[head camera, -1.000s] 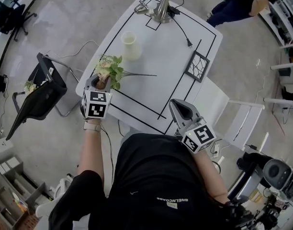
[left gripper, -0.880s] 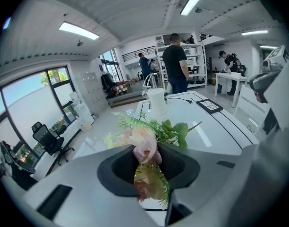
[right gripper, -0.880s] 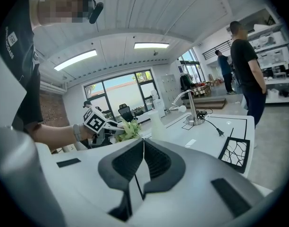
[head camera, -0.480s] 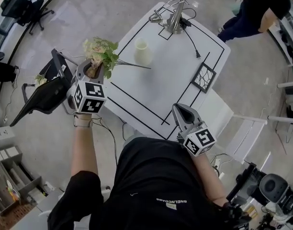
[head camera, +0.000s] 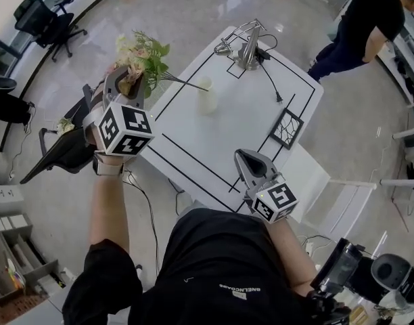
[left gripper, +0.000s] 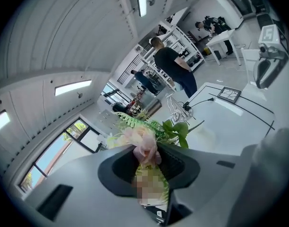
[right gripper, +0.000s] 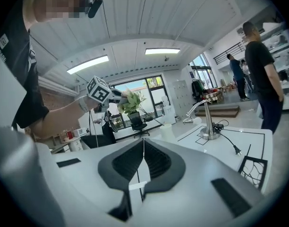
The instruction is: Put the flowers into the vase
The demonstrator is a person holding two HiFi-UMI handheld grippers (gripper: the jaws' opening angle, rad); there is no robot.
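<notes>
My left gripper (head camera: 128,81) is shut on the flowers (head camera: 141,56), a bunch of pale pink blooms and green leaves whose thin stems (head camera: 185,82) stick out to the right over the table's left edge. In the left gripper view the flowers (left gripper: 145,137) fill the gap between the jaws. The cream vase (head camera: 207,95) stands upright on the white table (head camera: 214,134), to the right of the bunch and below it. My right gripper (head camera: 248,162) hovers over the table's near edge, jaws shut and empty. The right gripper view shows the vase (right gripper: 166,132) far ahead.
A metal stand (head camera: 247,45) with a black cable (head camera: 268,76) sits at the table's far end, a dark patterned square (head camera: 286,128) at its right. A black chair (head camera: 65,147) stands left of the table, a white chair (head camera: 335,188) right. A person (head camera: 359,26) stands beyond.
My left gripper has lifted the flowers off the table, up and to the left. The right gripper has shifted slightly. The head view has swung, so the table sits further right.
</notes>
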